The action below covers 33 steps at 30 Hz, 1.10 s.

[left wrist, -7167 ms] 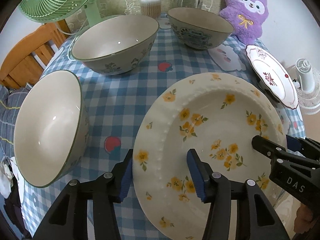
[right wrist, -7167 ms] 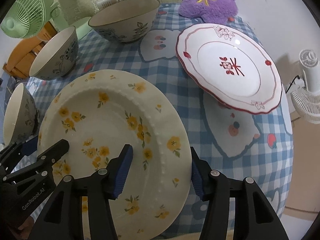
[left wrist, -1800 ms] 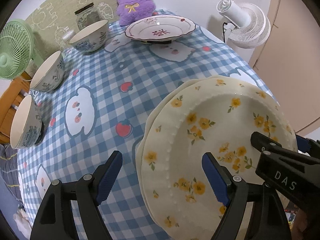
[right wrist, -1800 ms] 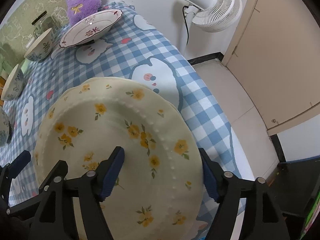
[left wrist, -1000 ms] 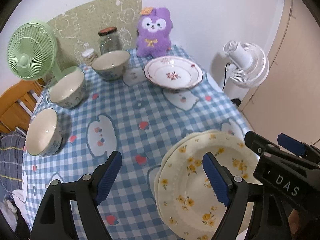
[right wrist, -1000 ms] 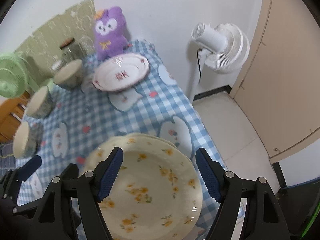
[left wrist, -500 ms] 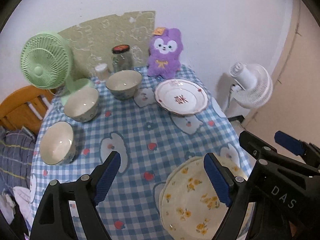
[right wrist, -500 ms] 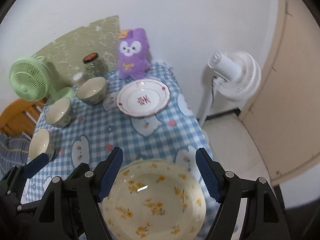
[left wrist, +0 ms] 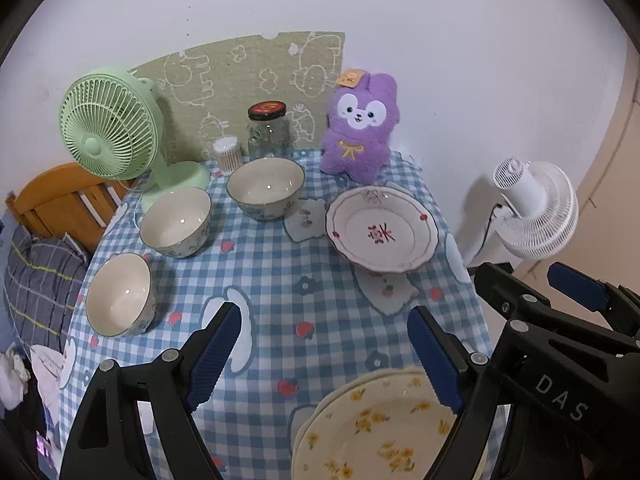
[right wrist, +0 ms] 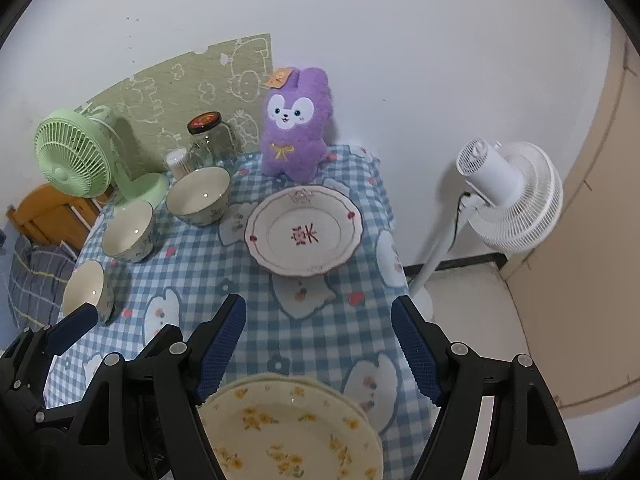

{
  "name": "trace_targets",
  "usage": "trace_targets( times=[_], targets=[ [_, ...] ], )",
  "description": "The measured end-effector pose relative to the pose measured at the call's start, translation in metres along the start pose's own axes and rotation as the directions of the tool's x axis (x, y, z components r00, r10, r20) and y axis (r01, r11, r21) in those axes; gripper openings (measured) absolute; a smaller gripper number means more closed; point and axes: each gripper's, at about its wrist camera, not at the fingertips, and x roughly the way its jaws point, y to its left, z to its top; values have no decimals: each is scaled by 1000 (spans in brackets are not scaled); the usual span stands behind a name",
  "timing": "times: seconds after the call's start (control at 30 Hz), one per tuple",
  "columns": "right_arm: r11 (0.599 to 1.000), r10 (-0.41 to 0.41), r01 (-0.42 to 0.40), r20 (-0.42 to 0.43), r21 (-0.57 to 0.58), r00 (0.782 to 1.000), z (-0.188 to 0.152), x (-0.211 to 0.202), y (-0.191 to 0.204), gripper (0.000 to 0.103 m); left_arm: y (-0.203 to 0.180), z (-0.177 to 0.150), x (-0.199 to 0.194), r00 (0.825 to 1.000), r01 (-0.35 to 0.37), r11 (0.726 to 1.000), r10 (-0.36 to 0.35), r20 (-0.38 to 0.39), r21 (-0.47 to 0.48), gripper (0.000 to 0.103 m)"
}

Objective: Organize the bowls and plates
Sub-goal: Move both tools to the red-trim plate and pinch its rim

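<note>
Both grippers hang above the near edge of the surface (left wrist: 320, 272), which is covered with a blue-and-white checked cloth printed with bears and strawberries. The left gripper (left wrist: 324, 356) has its jaws spread wide with nothing between the blue pads; the right gripper (right wrist: 320, 344) is likewise spread and empty.

Below them, at the near edge, lies a cream round plate with yellow flowers (right wrist: 292, 436), resting on top of a second cream plate whose rim shows just under it (left wrist: 308, 424). Farther back on the right side sits a white scalloped plate with a red flower motif (left wrist: 382, 234), well apart from the stack.

Three cream ceramic bowls with blue-green patterned outsides stand separately along the left side: the far bowl (left wrist: 266, 188) beside the red-motif plate, the middle bowl (left wrist: 176, 222), and the near bowl (left wrist: 118, 296), which tilts toward the camera.

At the back stand a pale green desk fan (left wrist: 110, 128), a glass jar with a dark lid (left wrist: 268, 132), a small container of cotton swabs (left wrist: 227, 154) and a purple plush rabbit (left wrist: 360, 128). A white standing fan (right wrist: 508, 196) is on the floor to the right of the surface
</note>
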Motion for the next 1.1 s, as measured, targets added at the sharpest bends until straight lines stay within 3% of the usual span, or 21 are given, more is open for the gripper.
trace_targets(
  times=[0.63, 1.1],
  targets=[
    [998, 51, -52, -13, -36, 999, 50, 55, -25, 78, -25, 44, 49, 999, -37, 999, 37, -4, -24, 87],
    [998, 51, -52, -58, -20, 997, 73, 133, -37, 78, -32, 60, 122, 999, -28, 999, 28, -43, -16, 86]
  ],
)
